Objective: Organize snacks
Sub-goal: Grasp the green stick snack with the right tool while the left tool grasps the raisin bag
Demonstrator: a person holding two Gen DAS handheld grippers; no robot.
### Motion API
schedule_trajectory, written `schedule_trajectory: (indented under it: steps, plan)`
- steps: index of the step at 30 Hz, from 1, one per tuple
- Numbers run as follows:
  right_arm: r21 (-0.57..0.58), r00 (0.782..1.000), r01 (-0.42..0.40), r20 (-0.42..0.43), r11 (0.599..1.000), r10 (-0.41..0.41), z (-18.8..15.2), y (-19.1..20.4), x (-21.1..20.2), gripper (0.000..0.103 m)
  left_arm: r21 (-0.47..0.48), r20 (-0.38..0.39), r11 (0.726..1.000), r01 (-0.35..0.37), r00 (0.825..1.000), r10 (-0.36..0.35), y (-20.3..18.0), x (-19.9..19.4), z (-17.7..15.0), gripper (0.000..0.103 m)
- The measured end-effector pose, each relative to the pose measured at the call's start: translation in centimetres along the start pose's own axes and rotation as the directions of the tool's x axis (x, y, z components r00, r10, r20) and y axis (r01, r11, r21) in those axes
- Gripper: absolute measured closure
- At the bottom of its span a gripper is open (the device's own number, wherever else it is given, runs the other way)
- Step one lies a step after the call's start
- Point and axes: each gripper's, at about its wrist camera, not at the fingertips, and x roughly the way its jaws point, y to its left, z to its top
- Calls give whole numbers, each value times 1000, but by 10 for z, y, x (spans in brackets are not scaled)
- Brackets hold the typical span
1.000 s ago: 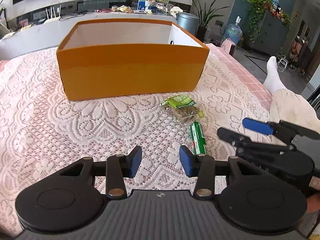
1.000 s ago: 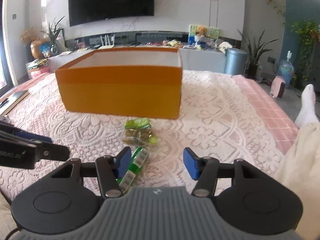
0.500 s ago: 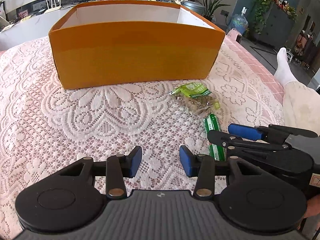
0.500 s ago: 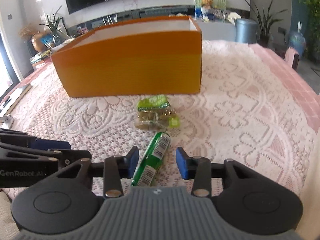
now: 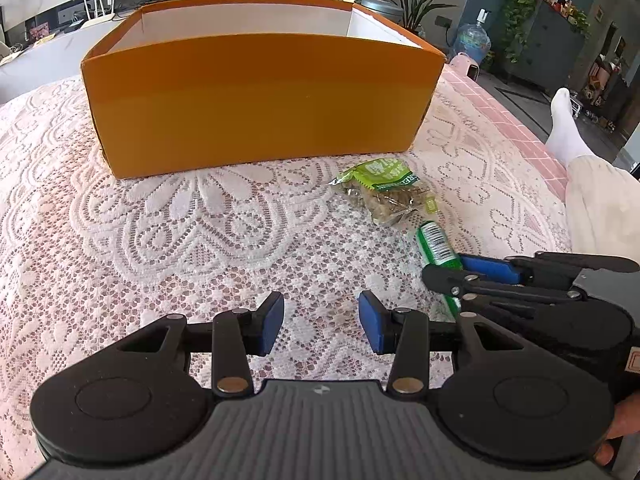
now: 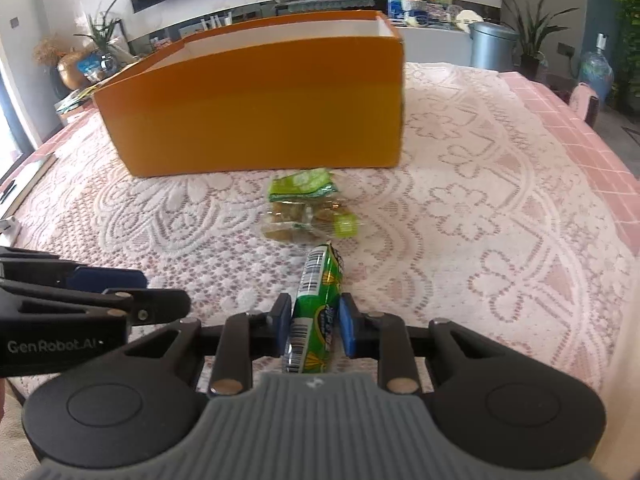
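Note:
An open orange box [image 5: 256, 96] stands on the lace tablecloth; it also shows in the right wrist view [image 6: 256, 108]. A clear and green snack bag [image 5: 384, 192] lies in front of its right end, also in the right wrist view [image 6: 308, 208]. A green snack tube [image 6: 316, 312] lies just behind the bag, also in the left wrist view [image 5: 438, 246]. My right gripper [image 6: 314, 320] is shut on the green tube, low over the cloth. My left gripper [image 5: 322, 320] is open and empty, to the left of the right gripper [image 5: 456, 276].
The pink lace tablecloth [image 5: 160, 248] covers the table. The table's right edge [image 5: 532, 136] is near a person's leg with a white sock [image 5: 564, 128]. A grey bin [image 6: 492, 44] and plants stand beyond the table.
My right gripper has moved forward over the green tube and closed its jaws on it. The left gripper has moved closer to the box and stayed open.

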Motion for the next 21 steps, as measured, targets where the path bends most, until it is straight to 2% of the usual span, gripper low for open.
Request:
schedule_trajectory:
  steps: [7, 11, 12, 21]
  plan:
    - [50, 992, 114, 52, 992, -116, 5, -19, -12, 81, -3, 30, 999, 47, 998, -47, -15, 2, 14, 49]
    - [96, 986, 145, 66, 985, -152, 11, -34, -14, 81, -32, 53, 996, 88, 995, -86, -24, 9, 28, 30]
    - [107, 986, 145, 67, 984, -152, 13, -39, -14, 81, -39, 59, 995, 88, 995, -85, -26, 11, 32, 27]
    - [206, 991, 125, 19, 971, -131, 20, -59, -7, 81, -43, 84, 999, 25, 996, -22, -58, 43, 56, 19]
